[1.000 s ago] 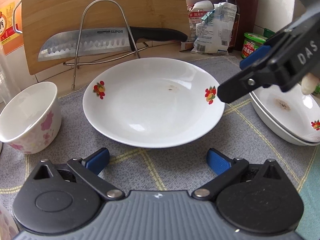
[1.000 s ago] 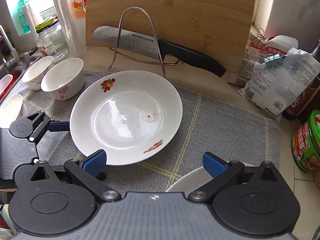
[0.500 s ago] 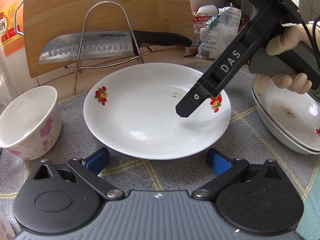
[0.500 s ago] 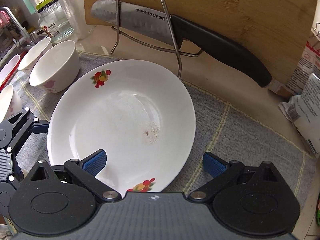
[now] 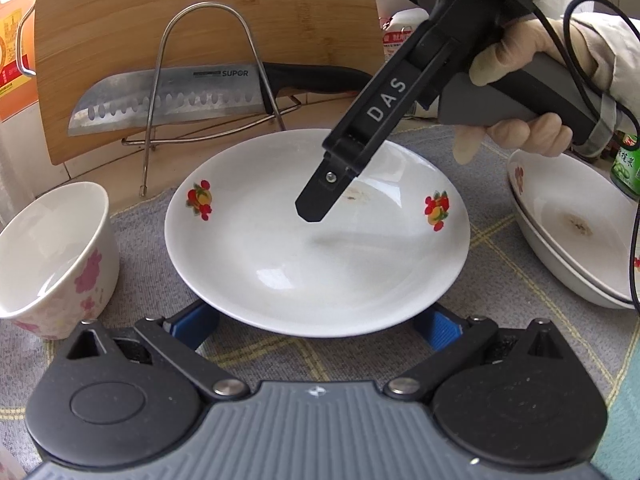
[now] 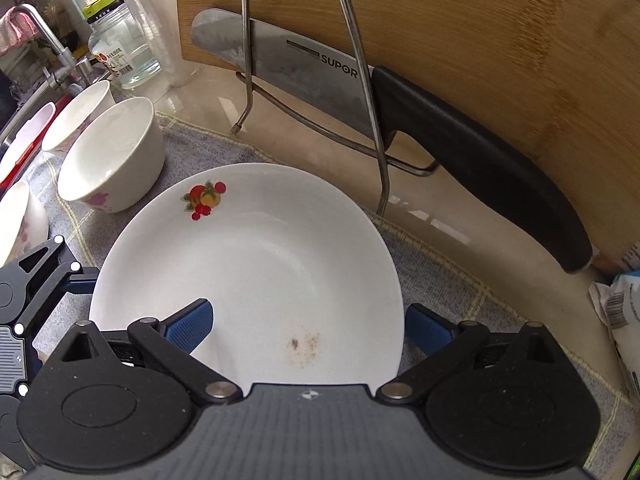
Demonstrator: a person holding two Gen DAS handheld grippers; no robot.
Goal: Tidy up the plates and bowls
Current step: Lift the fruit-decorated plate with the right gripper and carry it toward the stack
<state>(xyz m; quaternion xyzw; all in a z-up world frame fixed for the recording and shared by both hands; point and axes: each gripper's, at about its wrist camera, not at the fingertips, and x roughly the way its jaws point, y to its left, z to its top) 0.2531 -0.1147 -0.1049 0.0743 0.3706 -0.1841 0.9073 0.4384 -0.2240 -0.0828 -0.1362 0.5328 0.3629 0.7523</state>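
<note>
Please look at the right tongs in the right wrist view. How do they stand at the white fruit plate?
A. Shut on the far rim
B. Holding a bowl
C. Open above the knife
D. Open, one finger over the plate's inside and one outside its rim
D: the right tongs are open across the plate rim, one blue finger over the inside, the other outside, and not yet closed.

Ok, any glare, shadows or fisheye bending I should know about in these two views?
Left wrist view: soft highlight on the plate, the right gripper's shadow across it, and the cutting board bowed by the lens. Right wrist view: window reflections on the counter; board grain smeared at right.
</note>
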